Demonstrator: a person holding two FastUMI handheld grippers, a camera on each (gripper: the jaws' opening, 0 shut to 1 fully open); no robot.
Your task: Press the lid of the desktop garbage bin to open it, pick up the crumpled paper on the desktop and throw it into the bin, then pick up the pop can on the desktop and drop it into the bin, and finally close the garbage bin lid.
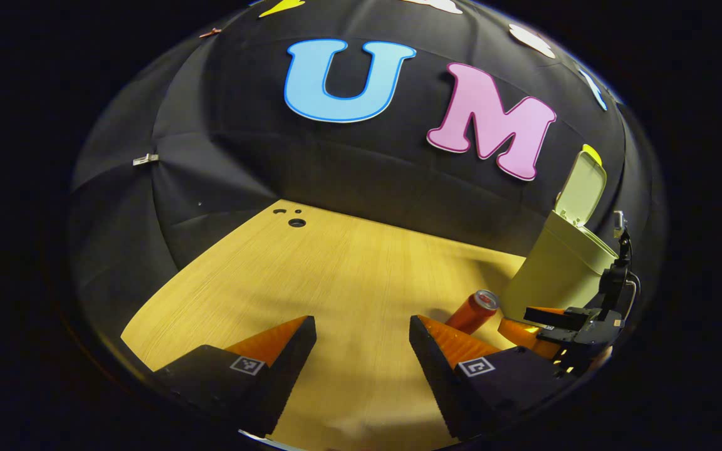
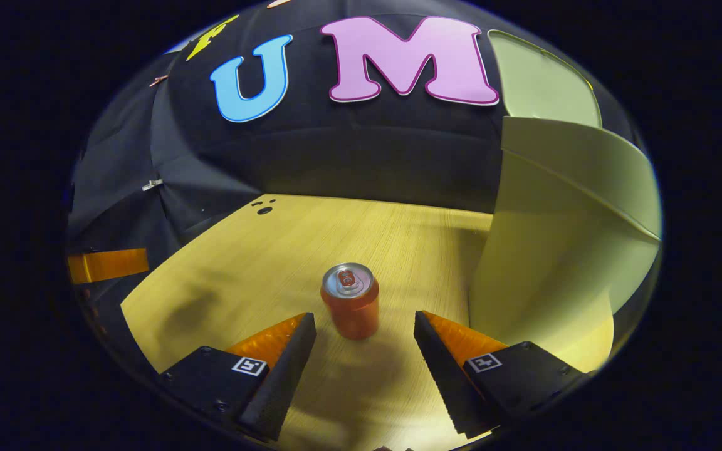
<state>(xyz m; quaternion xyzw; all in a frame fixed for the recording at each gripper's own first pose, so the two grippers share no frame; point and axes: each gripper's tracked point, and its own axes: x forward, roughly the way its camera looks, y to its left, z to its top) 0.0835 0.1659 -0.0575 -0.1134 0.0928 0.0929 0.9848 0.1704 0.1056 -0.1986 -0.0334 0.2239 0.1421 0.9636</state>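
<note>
**Can lined up for the grasp, bin standing open**

Far left on the wooden table (image 2: 286,244), near its back corner, sit a few small dark holes (image 2: 264,210); the stretch of tabletop around them is bare. In the left gripper view, the left gripper (image 1: 362,351) hovers over this open wood with its jaws spread wide and nothing between them.

Moving right, the pop can (image 2: 350,299) stands upright on the table, its silver top and pull tab facing up. In the right gripper view it sits just ahead of the right gripper (image 2: 364,357), centred on the gap between the two fingers, which are spread wide and not yet touching it. The can looks like thin metal: light, smooth and round, so it may slip or tip if nudged on one side, and may dent if squeezed hard. The sensible hold is across the middle of its body, one finger on each side, closing gently and evenly.

Further right, close beside the can, stands the pale green bin (image 2: 543,269), with its lid (image 2: 539,78) tilted up and open. No crumpled paper is visible on the table, so that step appears done. Judging by this, the can is next, then the lid.
</note>
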